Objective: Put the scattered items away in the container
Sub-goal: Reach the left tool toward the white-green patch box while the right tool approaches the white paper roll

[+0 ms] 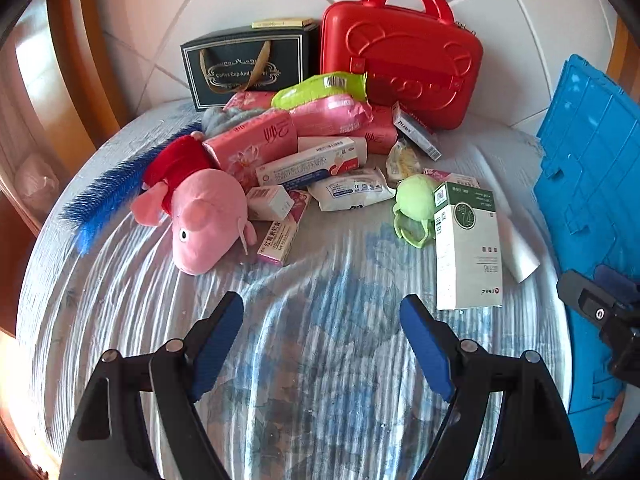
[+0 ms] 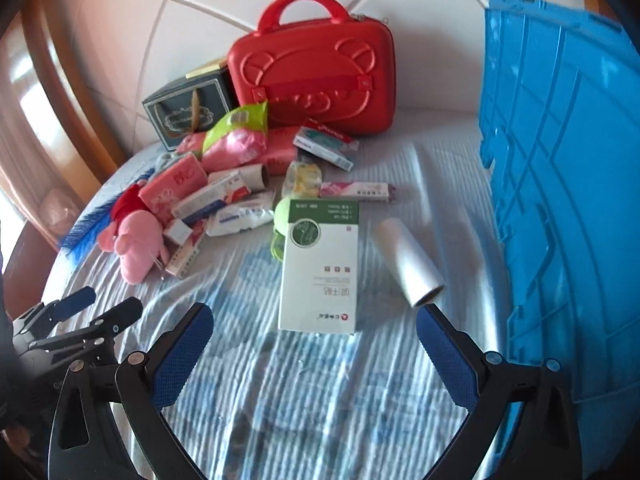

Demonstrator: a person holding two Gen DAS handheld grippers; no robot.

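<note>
1. Left wrist view: the left gripper (image 1: 322, 322) hangs over the striped bed cover (image 1: 320, 380), jaws wide apart, holding nothing.
2. Right gripper (image 2: 314, 330): jaws wide, empty, just short of the white-and-green box (image 2: 320, 268).
3. Scattered items lie heaped around the pink pig toy (image 1: 200, 216); the blue container (image 2: 568, 184) stands at the right.

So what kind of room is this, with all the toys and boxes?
Probably a bedroom: the things lie on a bed with a rumpled floral sheet, against a padded white headboard in a wooden frame.
</note>
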